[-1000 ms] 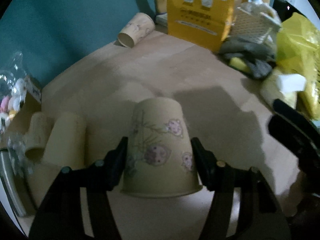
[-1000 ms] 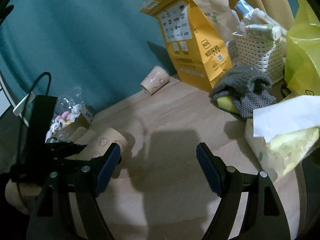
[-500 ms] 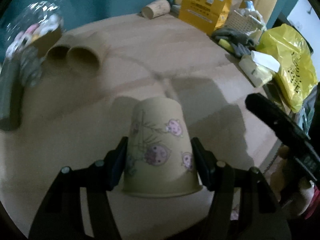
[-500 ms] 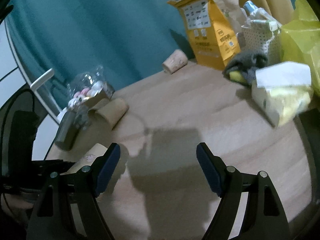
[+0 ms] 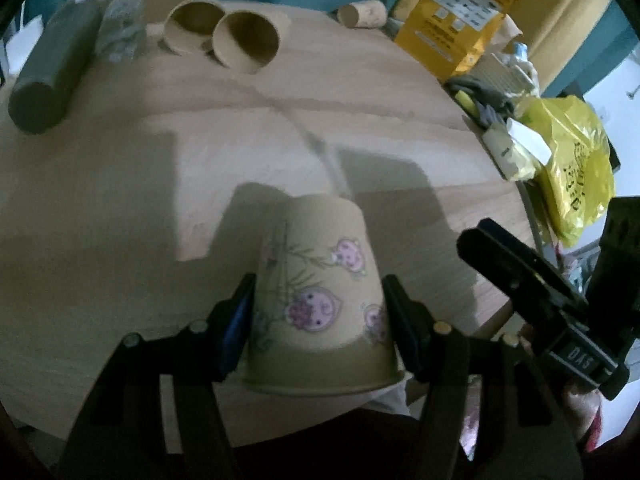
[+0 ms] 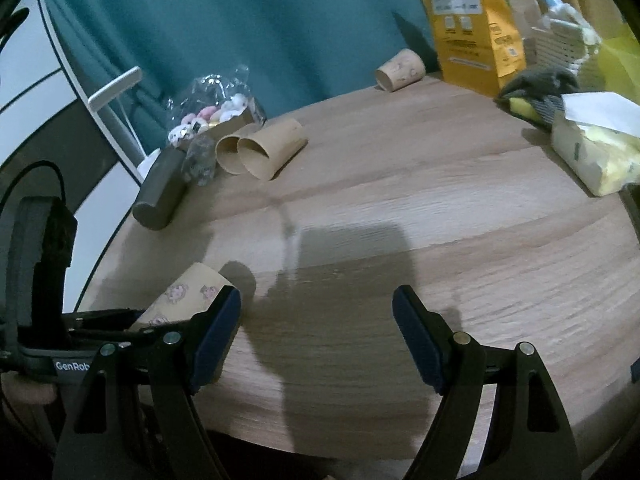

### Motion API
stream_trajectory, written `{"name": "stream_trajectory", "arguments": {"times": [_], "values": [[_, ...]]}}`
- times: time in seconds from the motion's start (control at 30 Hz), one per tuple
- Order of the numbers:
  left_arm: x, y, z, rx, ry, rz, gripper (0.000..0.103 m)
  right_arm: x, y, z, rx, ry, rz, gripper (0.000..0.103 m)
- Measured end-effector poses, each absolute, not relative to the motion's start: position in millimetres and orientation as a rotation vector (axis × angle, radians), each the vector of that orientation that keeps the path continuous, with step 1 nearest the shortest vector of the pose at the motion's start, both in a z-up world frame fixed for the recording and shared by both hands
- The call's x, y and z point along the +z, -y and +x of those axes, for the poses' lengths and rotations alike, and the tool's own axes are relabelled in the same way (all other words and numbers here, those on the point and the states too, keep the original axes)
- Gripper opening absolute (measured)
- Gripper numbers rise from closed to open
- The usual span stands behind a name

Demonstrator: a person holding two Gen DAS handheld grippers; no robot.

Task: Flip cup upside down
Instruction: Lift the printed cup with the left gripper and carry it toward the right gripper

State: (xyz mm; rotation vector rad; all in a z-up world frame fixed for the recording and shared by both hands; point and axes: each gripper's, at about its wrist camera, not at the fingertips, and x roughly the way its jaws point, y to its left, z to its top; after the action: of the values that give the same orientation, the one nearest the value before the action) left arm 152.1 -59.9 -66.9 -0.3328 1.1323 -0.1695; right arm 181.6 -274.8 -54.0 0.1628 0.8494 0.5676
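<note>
My left gripper (image 5: 318, 320) is shut on a tan paper cup (image 5: 316, 292) with pink cartoon prints. The cup's closed base points away from me and its rim is toward the camera. It is held above the near edge of the round wooden table (image 5: 200, 152). In the right wrist view the cup (image 6: 188, 296) shows at the lower left, tilted, in the left gripper. My right gripper (image 6: 316, 330) is open and empty above the table's near side.
Two paper cups (image 5: 224, 36) lie on their sides at the far left, beside a dark cylinder (image 5: 52, 76) and a candy bag (image 6: 212, 108). Another cup (image 6: 400, 70) lies at the back by a yellow bag (image 6: 472, 20). A tissue pack (image 6: 596, 148) and yellow plastic bag (image 5: 572, 168) sit at the right.
My left gripper has risen and pulled back toward the near table edge with the cup in it. The right gripper has also lifted and pulled back, still open.
</note>
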Motion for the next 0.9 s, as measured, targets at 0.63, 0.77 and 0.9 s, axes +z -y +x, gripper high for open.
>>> {"name": "stream_trajectory", "arguments": {"times": [0.63, 0.77, 0.9], "values": [[-60.9, 41.1, 146.9, -0.17, -1.105, -0.396, 0.08, -46.7, 255.4, 185.9, 0.598, -0.877, 0.154, 0.081], [-49.8, 31.7, 136.6, -0.165, -1.076, -0.388, 0.08, -51.6, 249.8, 190.6, 0.631, -0.932, 0.2, 0.081], [-38.8, 14.0, 126.6, -0.169, -1.04, -0.414, 0.08, -54.2, 234.4, 197.4, 0.668, -0.99, 0.207, 0.081]]}}
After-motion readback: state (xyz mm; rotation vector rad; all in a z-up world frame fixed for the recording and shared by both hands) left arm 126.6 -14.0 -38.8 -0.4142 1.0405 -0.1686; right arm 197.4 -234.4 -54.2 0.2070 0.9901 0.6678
